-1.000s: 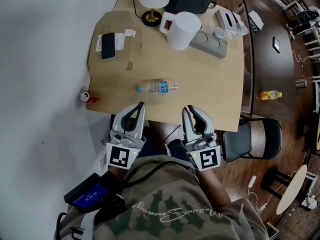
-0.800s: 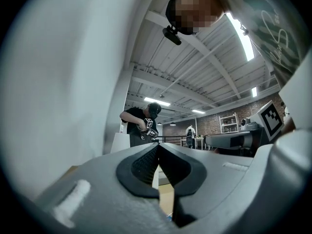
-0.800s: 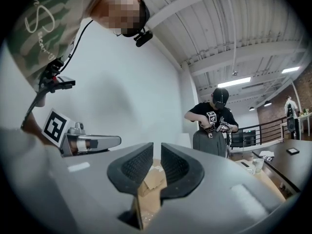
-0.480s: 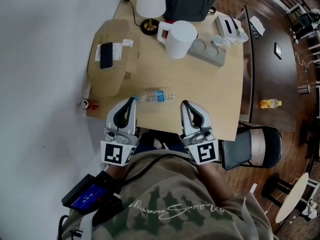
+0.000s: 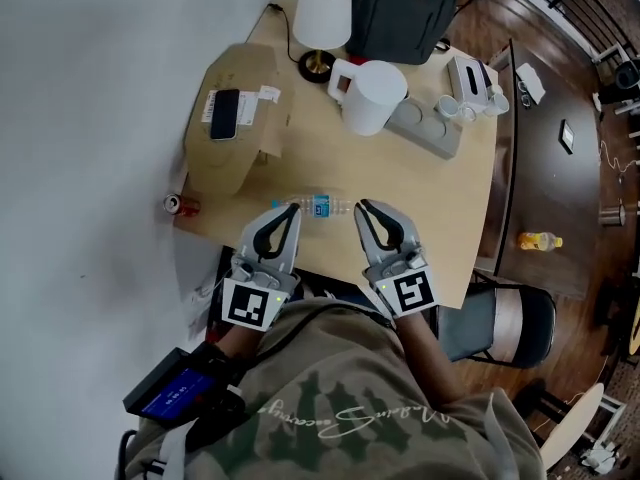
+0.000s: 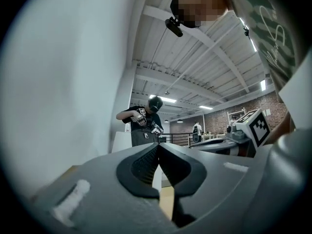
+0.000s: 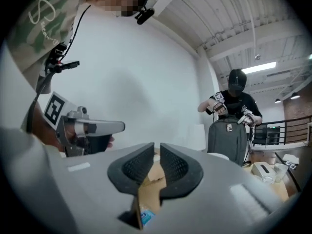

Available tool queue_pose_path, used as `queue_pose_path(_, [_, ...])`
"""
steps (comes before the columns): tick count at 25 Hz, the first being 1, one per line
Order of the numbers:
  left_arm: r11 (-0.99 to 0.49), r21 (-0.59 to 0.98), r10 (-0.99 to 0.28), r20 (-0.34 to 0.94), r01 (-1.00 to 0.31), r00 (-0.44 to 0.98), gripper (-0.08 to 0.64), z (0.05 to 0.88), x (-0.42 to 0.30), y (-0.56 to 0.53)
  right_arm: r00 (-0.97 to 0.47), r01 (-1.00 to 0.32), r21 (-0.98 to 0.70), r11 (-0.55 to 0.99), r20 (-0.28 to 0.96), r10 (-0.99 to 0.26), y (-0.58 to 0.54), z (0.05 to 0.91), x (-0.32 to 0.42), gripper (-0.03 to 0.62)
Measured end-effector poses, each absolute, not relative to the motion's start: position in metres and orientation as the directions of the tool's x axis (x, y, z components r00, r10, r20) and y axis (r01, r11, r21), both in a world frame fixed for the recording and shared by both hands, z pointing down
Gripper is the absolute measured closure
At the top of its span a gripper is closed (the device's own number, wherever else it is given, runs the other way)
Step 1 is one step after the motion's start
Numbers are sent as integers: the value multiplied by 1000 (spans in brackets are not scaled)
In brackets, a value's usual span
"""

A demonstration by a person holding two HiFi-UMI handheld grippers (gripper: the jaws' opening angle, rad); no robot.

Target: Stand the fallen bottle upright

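The clear water bottle (image 5: 322, 206) with a blue label lies on its side near the front edge of the light wooden table (image 5: 430, 198). My left gripper (image 5: 288, 211) is shut and empty, its tips over the bottle's left end. My right gripper (image 5: 362, 207) is shut too, with only a thin slit between its jaws and nothing in them; its tips are just right of the bottle's other end. In the left gripper view the left gripper (image 6: 158, 147) shows its pads meeting. Below the right gripper (image 7: 157, 147) in its own view, a bit of the bottle's label (image 7: 146, 214) shows.
A cardboard box (image 5: 240, 163) with a phone (image 5: 225, 115) on it stands at the table's left. Behind are a white pitcher (image 5: 372, 96), a lamp (image 5: 324, 18), a black backpack (image 5: 405, 13) and a grey tray (image 5: 430, 128). A red can (image 5: 178, 205) sits by the wall, a chair (image 5: 505, 323) at right.
Both grippers have moved forward from the table's near edge up to the bottle, one at each end. The bottle has not moved.
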State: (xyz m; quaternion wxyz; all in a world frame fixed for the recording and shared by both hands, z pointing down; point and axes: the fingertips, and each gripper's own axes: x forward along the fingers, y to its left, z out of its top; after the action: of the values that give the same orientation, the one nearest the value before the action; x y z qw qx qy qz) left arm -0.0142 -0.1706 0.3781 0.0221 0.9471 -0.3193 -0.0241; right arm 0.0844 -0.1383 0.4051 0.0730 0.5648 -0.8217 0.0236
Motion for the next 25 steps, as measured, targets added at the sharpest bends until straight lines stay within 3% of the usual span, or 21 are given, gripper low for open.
queue_pose_path(2, [-788, 56, -615, -26, -613, 788, 557, 377, -14, -173, -391, -903, 67, 424, 278, -877, -151, 426, 80, 447])
queue_pose_path(5, [-781, 37, -624, -21, -623, 781, 557, 375, -16, -176, -435, -814, 164, 557, 463, -772, -164, 469, 72, 336])
queue_pose_path(8, [-764, 23, -645, -29, -644, 764, 557, 376, -21, -175, -417, -643, 270, 717, 662, -623, -165, 522, 58, 247])
queue_pose_path(14, [-714, 43, -700, -36, -699, 713, 557, 378, -36, -178, -399, -424, 260, 867, 806, -437, -174, 579, 23, 247])
queue_pose_path(19, [-689, 60, -724, -28, -722, 689, 557, 380, -47, -186, -233, -261, 140, 955, 951, -203, -175, 659, 19, 245])
queue_pose_path(25, [-678, 48, -735, -29, -733, 678, 557, 380, -54, -195, -134, -162, 41, 986, 989, -63, -175, 727, 10, 247])
